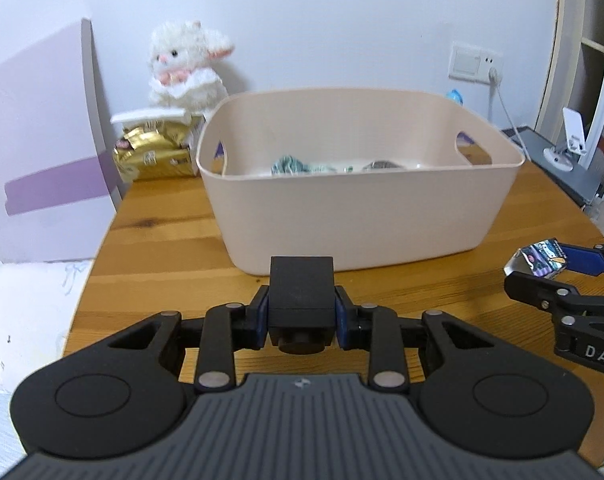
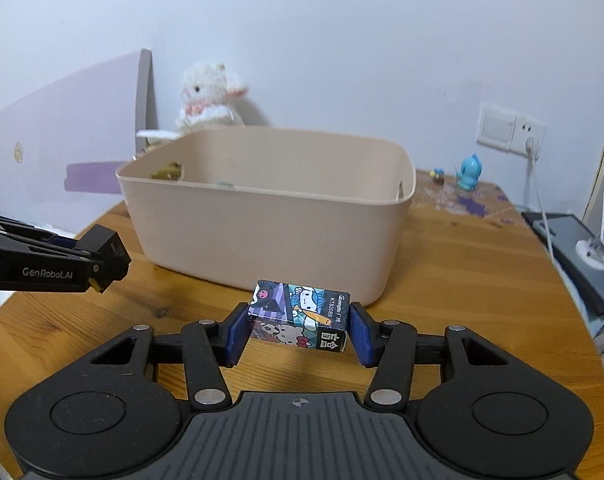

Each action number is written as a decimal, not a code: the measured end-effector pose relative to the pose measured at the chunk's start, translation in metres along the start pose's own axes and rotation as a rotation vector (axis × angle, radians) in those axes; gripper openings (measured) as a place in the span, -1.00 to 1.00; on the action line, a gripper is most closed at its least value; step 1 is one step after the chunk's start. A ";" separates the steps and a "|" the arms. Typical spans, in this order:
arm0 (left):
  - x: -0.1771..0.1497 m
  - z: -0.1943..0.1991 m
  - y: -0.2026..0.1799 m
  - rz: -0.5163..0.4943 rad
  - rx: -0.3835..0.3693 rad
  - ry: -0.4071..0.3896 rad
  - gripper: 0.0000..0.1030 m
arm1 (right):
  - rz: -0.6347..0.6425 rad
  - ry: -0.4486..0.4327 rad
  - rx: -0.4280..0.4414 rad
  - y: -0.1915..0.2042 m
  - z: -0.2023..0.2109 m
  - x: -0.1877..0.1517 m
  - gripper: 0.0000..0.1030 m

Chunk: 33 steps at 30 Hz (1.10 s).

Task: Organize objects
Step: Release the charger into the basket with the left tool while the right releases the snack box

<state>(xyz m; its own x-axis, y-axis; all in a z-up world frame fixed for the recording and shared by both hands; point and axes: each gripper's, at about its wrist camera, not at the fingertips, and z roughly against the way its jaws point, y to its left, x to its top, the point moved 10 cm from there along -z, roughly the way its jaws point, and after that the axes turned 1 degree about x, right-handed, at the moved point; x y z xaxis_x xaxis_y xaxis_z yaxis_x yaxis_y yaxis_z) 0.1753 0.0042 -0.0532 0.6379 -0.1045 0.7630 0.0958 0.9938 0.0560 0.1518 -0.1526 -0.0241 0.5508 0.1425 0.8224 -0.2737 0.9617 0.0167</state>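
Note:
A beige plastic bin (image 1: 357, 216) (image 2: 262, 236) stands on the wooden table (image 1: 150, 240) (image 2: 461, 264); a green-white cloth item (image 1: 292, 164) and a dark item (image 1: 383, 165) lie inside. My left gripper (image 1: 302, 312) (image 2: 110, 264) is shut on a black box (image 1: 302, 292) (image 2: 104, 248), just in front of the bin. My right gripper (image 2: 300, 330) (image 1: 541, 272) is shut on a small cartoon-printed box (image 2: 300, 316) (image 1: 537, 258), held near the bin's front right corner, above the table.
A white plush toy (image 1: 186, 64) (image 2: 210, 96) sits behind the bin above a gold packet (image 1: 154, 152). A purple-striped board (image 1: 42, 140) leans at left. Small blue figurines (image 2: 469, 172), a wall socket with cable (image 2: 509, 128) and a phone stand (image 1: 569, 136) are at right.

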 end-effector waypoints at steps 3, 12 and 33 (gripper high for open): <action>0.007 0.014 0.000 0.001 0.002 -0.030 -0.35 | 0.009 -0.034 0.004 0.000 0.016 0.008 -0.05; 0.039 0.036 0.000 -0.005 0.008 -0.109 -0.34 | 0.003 -0.138 0.004 -0.001 0.043 0.043 -0.05; 0.109 -0.054 -0.003 0.012 0.046 -0.074 -0.35 | -0.057 -0.197 -0.069 -0.045 -0.023 0.119 -0.05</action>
<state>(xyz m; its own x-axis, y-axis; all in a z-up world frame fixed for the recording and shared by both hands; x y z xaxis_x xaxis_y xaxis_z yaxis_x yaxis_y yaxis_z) 0.2858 -0.0117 -0.0053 0.5801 -0.0915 0.8094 0.0523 0.9958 0.0751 0.2474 -0.1734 0.0597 0.3968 0.0452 0.9168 -0.1879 0.9816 0.0330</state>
